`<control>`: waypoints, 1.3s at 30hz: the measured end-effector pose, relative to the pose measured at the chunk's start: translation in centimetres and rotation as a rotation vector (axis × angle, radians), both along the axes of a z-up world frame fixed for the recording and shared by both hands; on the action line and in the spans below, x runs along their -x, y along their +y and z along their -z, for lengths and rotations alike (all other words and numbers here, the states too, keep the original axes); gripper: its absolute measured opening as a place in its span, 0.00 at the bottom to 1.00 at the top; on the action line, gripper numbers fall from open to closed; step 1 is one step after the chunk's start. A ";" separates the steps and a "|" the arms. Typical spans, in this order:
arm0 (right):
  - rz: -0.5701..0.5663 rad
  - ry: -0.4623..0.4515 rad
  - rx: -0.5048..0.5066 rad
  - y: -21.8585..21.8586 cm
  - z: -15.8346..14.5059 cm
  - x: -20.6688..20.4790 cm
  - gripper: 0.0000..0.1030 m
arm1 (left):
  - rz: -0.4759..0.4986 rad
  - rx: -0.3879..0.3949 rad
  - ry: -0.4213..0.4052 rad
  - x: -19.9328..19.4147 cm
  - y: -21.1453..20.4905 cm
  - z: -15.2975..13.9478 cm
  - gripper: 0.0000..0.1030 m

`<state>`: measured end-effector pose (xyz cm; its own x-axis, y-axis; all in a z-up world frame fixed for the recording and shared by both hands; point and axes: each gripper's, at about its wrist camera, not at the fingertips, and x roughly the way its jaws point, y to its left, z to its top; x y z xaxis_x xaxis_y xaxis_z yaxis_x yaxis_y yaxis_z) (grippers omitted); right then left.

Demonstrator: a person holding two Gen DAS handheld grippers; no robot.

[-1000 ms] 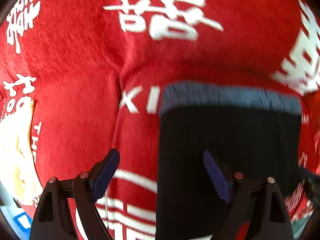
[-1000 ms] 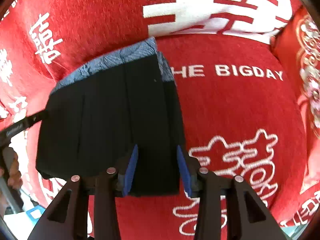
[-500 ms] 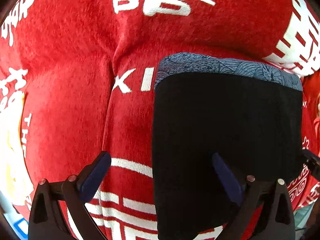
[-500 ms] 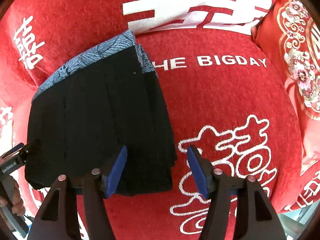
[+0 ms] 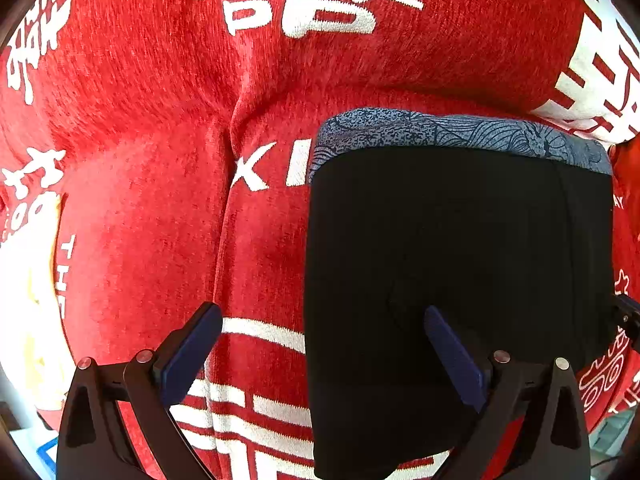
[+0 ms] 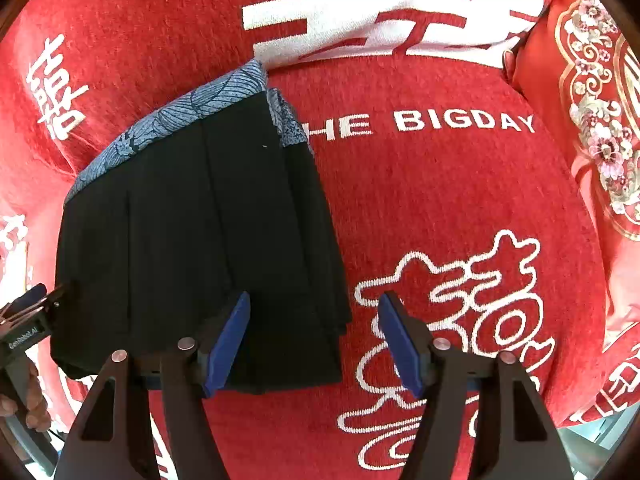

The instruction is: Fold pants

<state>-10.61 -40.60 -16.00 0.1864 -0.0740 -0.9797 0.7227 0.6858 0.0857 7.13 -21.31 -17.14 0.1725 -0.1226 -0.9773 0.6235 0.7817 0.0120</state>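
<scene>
Black pants (image 5: 460, 264) with a blue-grey patterned waistband (image 5: 460, 132) lie folded into a flat rectangle on a red sofa cover. They also show in the right wrist view (image 6: 200, 232), waistband (image 6: 172, 120) at the far end. My left gripper (image 5: 320, 344) is open, its right finger (image 5: 452, 352) over the pants' near left part, its left finger (image 5: 188, 352) over the cover. My right gripper (image 6: 316, 336) is open and empty over the pants' near right corner. The left gripper's tip (image 6: 36, 312) shows at the pants' left edge.
The red cover (image 6: 440, 200) carries white characters and the words "THE BIGDAY" (image 6: 464, 122). A red embroidered cushion (image 6: 600, 120) stands at the right. The backrest (image 5: 320, 40) rises behind the pants. A seam (image 5: 228, 184) between seat cushions runs left of the pants.
My right gripper has opened from nearly shut on the pants' near edge and let go. Both grippers have drawn back slightly. The pants stay flat.
</scene>
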 end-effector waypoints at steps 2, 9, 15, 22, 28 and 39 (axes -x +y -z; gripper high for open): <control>-0.018 0.005 -0.001 -0.1 0.0 -0.2 0.68 | -0.009 -0.011 0.001 0.0 -0.1 0.0 0.99; -0.066 0.003 -0.044 -1.2 0.5 -0.3 0.72 | 0.006 -0.046 -0.019 0.6 -0.5 -0.8 0.99; -0.080 -0.001 -0.081 -2.4 1.0 -0.3 0.78 | 0.013 -0.073 -0.019 0.5 -0.7 -0.8 0.99; -0.088 -0.013 -0.158 -4.3 1.7 -0.2 0.83 | 0.009 -0.080 0.024 0.0 -0.7 -0.4 0.99; -0.112 -0.015 -0.194 -5.7 2.4 -0.5 0.83 | -0.006 -0.075 0.078 -0.7 -0.5 0.0 0.99; -0.133 -0.212 -0.284 -9.3 0.0 0.1 0.83 | 0.015 0.071 0.187 -4.3 -0.5 -1.2 0.99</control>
